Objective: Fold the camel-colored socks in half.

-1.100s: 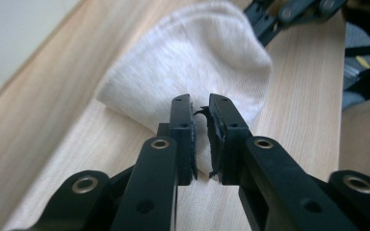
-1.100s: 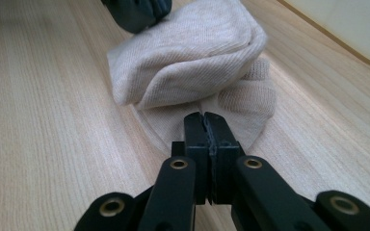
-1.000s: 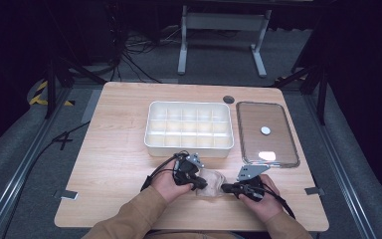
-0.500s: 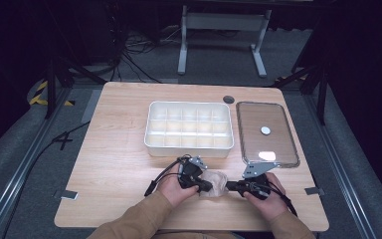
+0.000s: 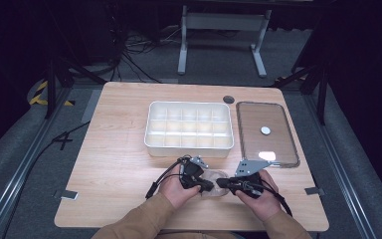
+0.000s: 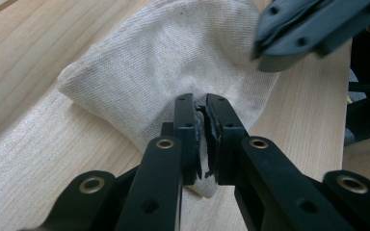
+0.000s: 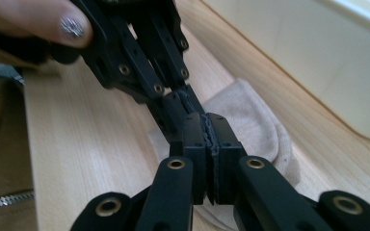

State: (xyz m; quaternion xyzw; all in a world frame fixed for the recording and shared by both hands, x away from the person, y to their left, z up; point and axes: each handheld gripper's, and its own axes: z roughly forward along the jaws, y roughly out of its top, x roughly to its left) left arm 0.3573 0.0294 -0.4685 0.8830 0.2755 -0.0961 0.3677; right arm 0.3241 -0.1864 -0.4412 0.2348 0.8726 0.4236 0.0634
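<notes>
Tools come first — two of them, one in each hand, low on the bench near the person. The left tool (image 6: pixel 201 113) has its black jaws pinched on a fold of the sock (image 6: pixel 173 62); you can see pale cloth squeezed in the thin gap between them. These jaws have just opened a tiny bit, yet the cloth is in their grip. The right tool (image 7: pixel 207 126) has its jaws pressed tight together, and the sock's edge sits caught between the pads. In the right gripper view the left tool comes in from the top, its tip just beside the right one, with a fingertip (image 7: pixel 70 26) on its body.

From above, the left tool (image 5: pixel 210 185) and right tool (image 5: pixel 222 183) point at each other, tips nearly touching. The sock (image 5: pixel 214 178) is a small pale lump between the two hands (image 5: pixel 176 186), part of it resting on the bench (image 5: pixel 119 129).

Farther off — behind the hands — stands a white box (image 5: pixel 189 128) split into many little cells. To its right lies a clear lid (image 5: pixel 266 132), flat on the wood, with a small white dot (image 5: pixel 265 130) on it. A dark round spot (image 5: pixel 229 99) sits by the bench's far edge, between box and lid.
</notes>
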